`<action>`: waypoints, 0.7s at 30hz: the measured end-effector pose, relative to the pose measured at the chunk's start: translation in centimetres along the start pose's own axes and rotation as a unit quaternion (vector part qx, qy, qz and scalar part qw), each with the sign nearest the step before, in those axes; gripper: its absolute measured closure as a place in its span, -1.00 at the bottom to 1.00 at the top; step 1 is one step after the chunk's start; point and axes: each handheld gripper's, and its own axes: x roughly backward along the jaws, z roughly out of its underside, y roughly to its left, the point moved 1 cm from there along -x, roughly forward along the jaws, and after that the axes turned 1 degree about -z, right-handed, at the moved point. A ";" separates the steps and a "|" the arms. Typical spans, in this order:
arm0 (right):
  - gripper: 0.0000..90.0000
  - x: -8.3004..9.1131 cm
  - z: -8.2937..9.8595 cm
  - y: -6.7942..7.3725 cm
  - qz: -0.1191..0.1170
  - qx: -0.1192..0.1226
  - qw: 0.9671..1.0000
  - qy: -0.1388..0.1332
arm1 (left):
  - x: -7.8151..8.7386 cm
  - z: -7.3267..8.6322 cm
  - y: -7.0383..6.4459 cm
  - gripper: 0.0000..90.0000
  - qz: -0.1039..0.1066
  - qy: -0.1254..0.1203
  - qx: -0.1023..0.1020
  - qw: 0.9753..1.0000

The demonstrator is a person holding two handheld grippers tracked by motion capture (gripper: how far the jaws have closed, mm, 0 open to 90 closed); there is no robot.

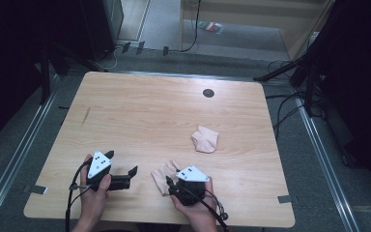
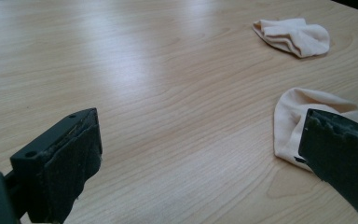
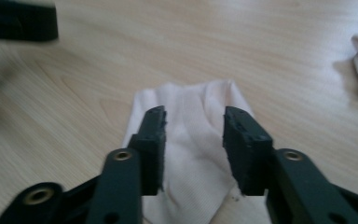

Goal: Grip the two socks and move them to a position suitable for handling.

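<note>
Right claw (part-open), straddling sock

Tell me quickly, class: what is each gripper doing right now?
Left gripper: open, holding nothing, above bare table.
Right gripper: open, jaws either side of the near sock, not closed on it.

2 pale pink socks, light wood table
</note>
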 end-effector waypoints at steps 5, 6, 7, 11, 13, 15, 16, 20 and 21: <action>0.80 0.0 -0.9 -1.9 0.004 0.001 1.000 0.013 | 0.1 0.1 0.0 -1.00 0.006 0.002 0.005 1.000; 0.80 0.0 -0.9 -1.9 0.004 0.001 1.000 0.013 | 0.1 0.1 0.0 -1.00 0.006 0.002 0.005 1.000; 0.83 0.0 -0.8 -2.8 -0.003 -0.026 0.999 0.021 | 0.2 0.1 0.0 -1.00 0.005 0.000 0.006 1.000; 0.76 0.0 -0.5 -3.1 -0.030 -0.032 0.999 0.030 | 0.1 0.1 0.3 -1.00 0.006 0.003 0.008 1.000; 0.71 -0.1 -0.4 -2.9 -0.038 -0.026 0.998 0.030 | 0.1 0.2 0.3 -1.00 0.006 0.005 0.008 1.000; 0.65 -0.4 -0.4 -2.6 -0.041 -0.015 0.999 0.030 | 0.1 0.2 0.3 -1.00 0.007 0.006 0.004 1.000; 0.62 -0.6 -0.3 -2.6 -0.038 -0.014 0.999 0.031 | 0.0 0.2 0.2 -1.00 0.007 0.006 0.002 1.000; 0.35 -1.5 0.1 -2.7 -0.022 -0.005 0.999 0.049 | -0.1 0.3 0.1 -1.00 0.007 0.008 0.000 1.000; 0.33 -1.6 0.1 -2.6 -0.012 -0.001 0.999 0.052 | -0.2 0.3 0.1 -1.00 0.009 0.010 0.002 1.000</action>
